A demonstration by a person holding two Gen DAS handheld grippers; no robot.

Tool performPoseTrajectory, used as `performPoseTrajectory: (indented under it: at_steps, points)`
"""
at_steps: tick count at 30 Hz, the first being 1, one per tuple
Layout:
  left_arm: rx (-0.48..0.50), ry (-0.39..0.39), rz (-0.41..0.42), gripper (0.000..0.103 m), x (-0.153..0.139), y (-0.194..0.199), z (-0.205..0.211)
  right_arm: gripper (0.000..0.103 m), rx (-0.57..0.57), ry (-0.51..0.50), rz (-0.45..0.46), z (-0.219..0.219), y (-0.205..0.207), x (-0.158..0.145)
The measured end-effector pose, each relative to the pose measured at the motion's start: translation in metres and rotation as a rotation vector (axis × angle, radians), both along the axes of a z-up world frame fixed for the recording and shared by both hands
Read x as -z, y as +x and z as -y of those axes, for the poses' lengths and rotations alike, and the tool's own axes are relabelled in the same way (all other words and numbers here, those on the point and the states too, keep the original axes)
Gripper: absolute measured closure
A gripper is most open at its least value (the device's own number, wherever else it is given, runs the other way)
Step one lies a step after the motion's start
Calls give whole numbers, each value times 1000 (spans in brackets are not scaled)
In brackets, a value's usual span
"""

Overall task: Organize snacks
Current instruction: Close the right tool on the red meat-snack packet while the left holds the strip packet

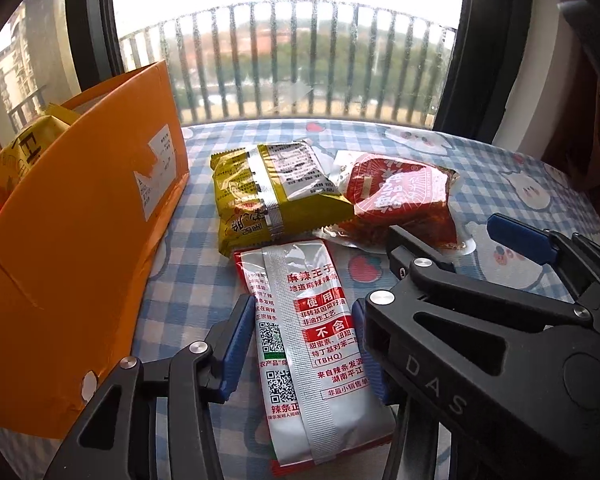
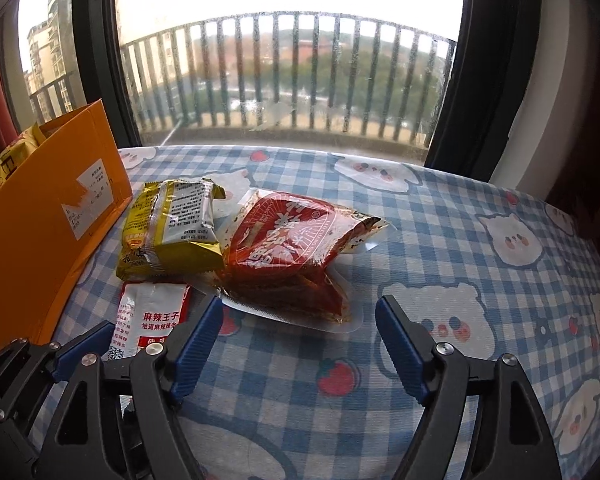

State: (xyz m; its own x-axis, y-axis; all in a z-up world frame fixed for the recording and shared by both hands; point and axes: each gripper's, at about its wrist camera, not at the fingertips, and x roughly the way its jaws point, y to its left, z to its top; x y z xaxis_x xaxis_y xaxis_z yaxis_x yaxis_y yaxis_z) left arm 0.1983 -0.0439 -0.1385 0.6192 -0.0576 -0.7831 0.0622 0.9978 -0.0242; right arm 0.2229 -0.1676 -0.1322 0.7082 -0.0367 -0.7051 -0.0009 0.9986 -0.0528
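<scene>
- Counting three snack packets: I am straddling the silver-red packet (image 1: 304, 344) with my left gripper (image 1: 300, 344), spread, not clearly pinching.
- Holding my right gripper (image 2: 300, 340) spread before one red packet (image 2: 296, 248), beside one yellow packet (image 2: 172, 228), one orange box (image 1: 80, 216).

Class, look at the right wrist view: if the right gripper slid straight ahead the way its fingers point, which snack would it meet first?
Most likely the clear-edged red snack pack. The right gripper is open with only checked tablecloth between its fingers, and that pack lies directly ahead. Depth is hard to judge, so it may pass just over it.
</scene>
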Motion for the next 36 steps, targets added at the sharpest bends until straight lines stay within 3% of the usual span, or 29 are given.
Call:
performPoseTrajectory:
  at_steps: [8,19,23,25,27,36]
  points:
    - [-16,12,-52,54,8,18,-1,22,-31,50,-39,6,24,7]
    - [-28,10,-42,46,13,21,-2,27,-59,-1,-6,6,37,18]
    - [-30,12,-36,45,14,21,-2,42,-55,2,-30,7,40,23]
    - [-29,13,-33,45,14,21,-1,61,-51,9,-35,8,40,24]
    - [-29,16,-30,45,14,21,-1,69,-59,22,-43,9,40,25]
    - [-12,41,-17,44,13,12,1,83,-75,47,-49,6,25,23]
